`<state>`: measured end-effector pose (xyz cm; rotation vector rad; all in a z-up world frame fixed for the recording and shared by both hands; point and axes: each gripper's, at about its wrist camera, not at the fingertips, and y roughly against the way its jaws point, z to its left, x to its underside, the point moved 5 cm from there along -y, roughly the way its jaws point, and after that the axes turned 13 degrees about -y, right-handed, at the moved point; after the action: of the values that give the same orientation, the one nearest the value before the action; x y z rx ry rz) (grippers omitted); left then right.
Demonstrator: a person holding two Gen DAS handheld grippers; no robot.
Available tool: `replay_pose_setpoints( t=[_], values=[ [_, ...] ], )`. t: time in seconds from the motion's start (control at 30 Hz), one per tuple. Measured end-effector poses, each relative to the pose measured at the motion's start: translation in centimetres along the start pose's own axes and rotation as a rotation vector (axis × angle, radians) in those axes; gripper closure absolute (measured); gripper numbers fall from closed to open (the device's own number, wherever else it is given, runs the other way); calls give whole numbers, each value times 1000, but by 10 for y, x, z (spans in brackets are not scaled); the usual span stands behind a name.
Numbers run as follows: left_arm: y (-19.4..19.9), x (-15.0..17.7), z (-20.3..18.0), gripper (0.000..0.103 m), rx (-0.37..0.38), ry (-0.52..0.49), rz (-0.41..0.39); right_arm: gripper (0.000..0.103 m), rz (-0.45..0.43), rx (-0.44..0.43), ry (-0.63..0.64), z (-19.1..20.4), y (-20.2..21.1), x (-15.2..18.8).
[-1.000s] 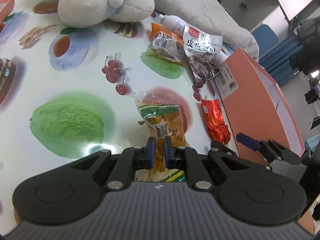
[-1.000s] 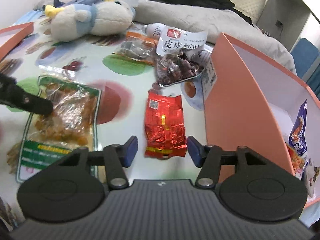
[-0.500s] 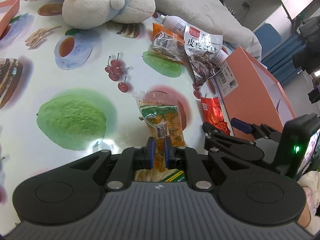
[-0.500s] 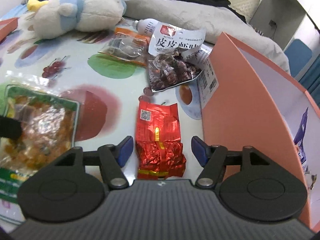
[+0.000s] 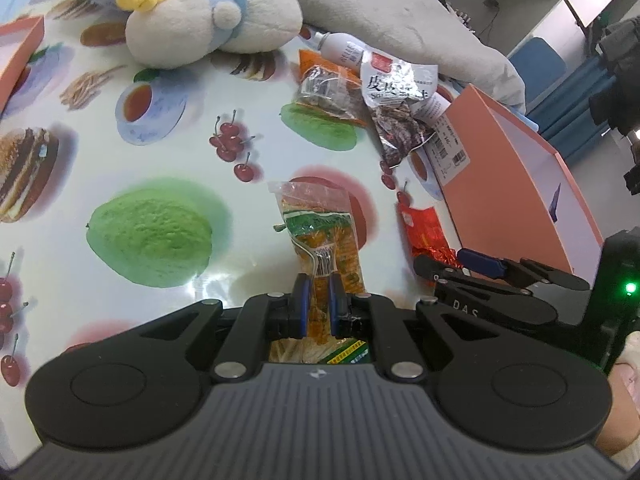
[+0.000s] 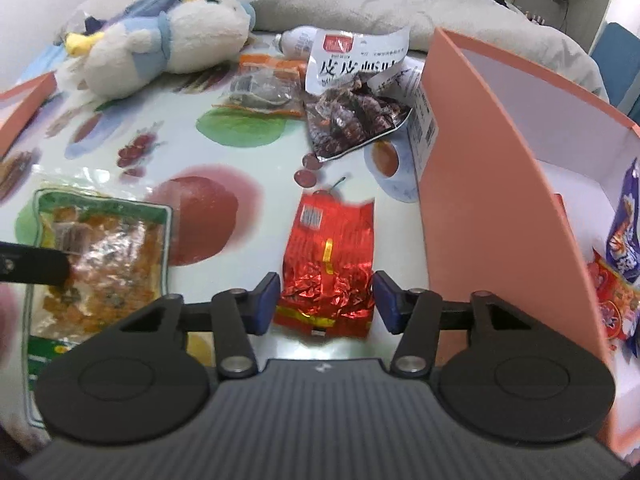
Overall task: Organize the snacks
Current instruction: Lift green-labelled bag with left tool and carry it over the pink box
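Lengthwise, the red foil packet point(image 6: 326, 270) runs alongside the pink box point(image 6: 480, 200), between the closing, not-yet-gripping right gripper point(image 6: 326, 304); left gripper point(image 5: 318, 300) clamps the orange snack bag point(image 5: 320, 236)

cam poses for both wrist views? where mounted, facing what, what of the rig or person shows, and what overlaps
Left wrist: sits behind the left gripper, facing forward and down at the table; its fingers are shut on the orange snack bag. The right gripper and a bit of a hand show at right.
Right wrist: sits behind the right gripper, tilted down at the red foil packet, which lies between jaws that have just been closing, pads not yet pressing. A left fingertip enters at left.
Shared: both bags, the plush toy and the pink box.
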<state>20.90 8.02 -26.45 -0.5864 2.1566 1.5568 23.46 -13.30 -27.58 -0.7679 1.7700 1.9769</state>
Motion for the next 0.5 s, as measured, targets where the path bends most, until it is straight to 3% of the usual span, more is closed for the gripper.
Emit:
replay_pose_setpoints(
  t=[0.5],
  values=[
    [13, 1, -33, 92, -45, -20, -26, 50, -19, -30, -24, -6, 45, 7]
  ],
)
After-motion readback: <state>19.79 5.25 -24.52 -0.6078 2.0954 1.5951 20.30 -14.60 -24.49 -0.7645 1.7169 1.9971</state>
